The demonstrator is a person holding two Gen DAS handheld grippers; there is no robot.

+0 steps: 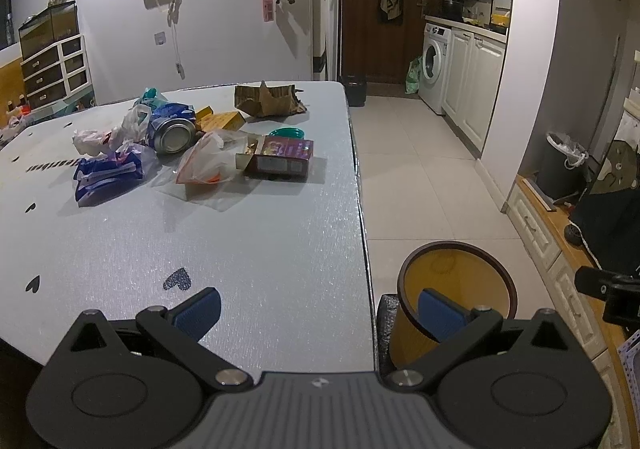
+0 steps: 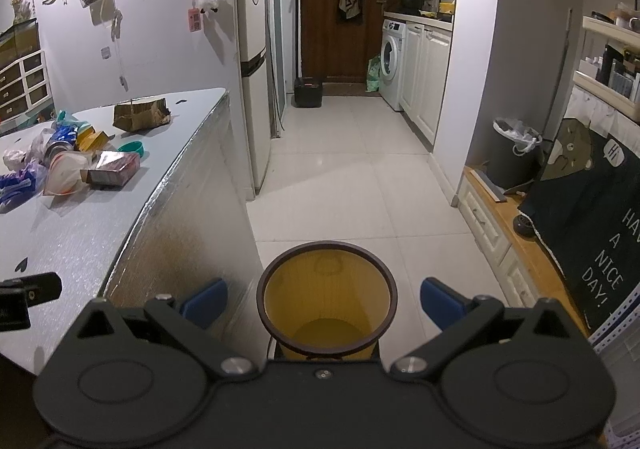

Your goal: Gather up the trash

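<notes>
Both your left gripper and right gripper gape empty; trash pile lies well beyond the left fingers, bin between the right ones, so loose bags may spill carrying over

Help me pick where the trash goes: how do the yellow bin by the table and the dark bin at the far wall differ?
The yellow bin stands beside the table, unlined and empty. The dark bin stands on a raised wooden ledge, lined with a white bag. Both are round, open-topped and upright.
</notes>
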